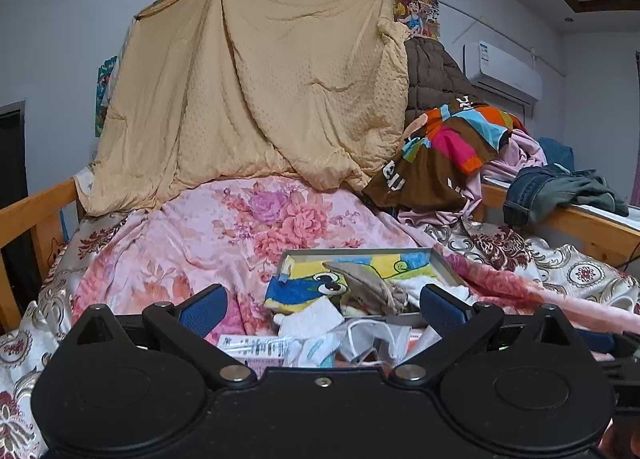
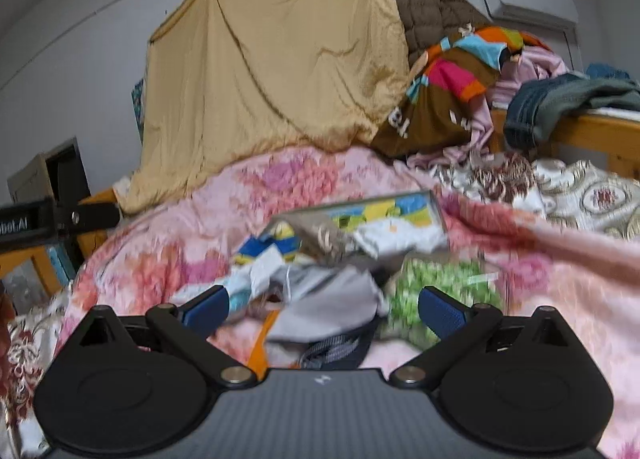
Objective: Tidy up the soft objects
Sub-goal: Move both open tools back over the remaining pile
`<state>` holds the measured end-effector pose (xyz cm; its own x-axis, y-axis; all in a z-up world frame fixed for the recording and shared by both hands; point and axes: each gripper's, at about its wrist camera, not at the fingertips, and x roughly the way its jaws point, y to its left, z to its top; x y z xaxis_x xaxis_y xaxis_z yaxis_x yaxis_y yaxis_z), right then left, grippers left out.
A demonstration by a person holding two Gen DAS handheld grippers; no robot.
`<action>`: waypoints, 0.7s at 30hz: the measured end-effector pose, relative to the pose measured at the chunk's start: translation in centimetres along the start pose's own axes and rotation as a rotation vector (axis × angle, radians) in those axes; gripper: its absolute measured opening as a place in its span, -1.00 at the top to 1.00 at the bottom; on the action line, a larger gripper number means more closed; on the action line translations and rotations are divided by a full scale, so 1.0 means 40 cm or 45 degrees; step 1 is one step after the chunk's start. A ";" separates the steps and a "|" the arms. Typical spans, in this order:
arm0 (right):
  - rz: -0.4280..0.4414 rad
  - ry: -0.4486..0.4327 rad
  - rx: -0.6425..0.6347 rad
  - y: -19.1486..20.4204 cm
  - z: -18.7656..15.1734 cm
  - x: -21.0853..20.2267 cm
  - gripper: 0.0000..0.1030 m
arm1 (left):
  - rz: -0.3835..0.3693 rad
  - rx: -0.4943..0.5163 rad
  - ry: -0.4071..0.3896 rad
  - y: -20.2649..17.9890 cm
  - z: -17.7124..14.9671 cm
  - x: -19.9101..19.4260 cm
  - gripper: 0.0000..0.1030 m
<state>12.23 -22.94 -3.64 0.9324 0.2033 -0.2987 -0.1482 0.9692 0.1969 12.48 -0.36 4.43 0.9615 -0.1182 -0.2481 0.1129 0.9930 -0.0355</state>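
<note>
On the pink floral quilt (image 1: 192,243), straight ahead of both tools, a loose heap of small soft things lies in and around a shallow grey tray (image 1: 440,259). Taking it from the left: a white washcloth (image 1: 308,319) spills over the tray's near left corner, a cartoon towel (image 1: 316,283) in blue and yellow fills the tray bed, and a beige sock (image 1: 368,283) lies across it, long axis running from the far left towards the near right. Nearer still, a face mask (image 1: 368,335) and wrappers sit just beyond the fingertips.

The left gripper (image 1: 323,303) points slightly downward at this heap with its jaws spread wide and nothing between the pads. It looks the nearer of the two to the tray.

The right gripper (image 2: 322,305) is likewise wide and empty (its view is smeared with motion blur). A grey cloth (image 2: 332,307) lies directly between its fingers and a green-patterned bundle (image 2: 436,291) just inside the right pad; the tray sits beyond. So the grey cloth seems the natural pick for the right hand, the sock or washcloth for the left.
</note>
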 end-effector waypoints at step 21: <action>-0.168 0.256 0.012 -0.001 -0.066 0.042 -0.99 | -0.102 0.246 0.164 0.007 -0.210 0.070 -0.98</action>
<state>12.92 -22.26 -6.61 0.8591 0.0996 -0.5020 -0.0257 0.9880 0.1520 13.11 -0.45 -4.43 0.9092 -0.1843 -0.3734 0.2455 0.9616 0.1230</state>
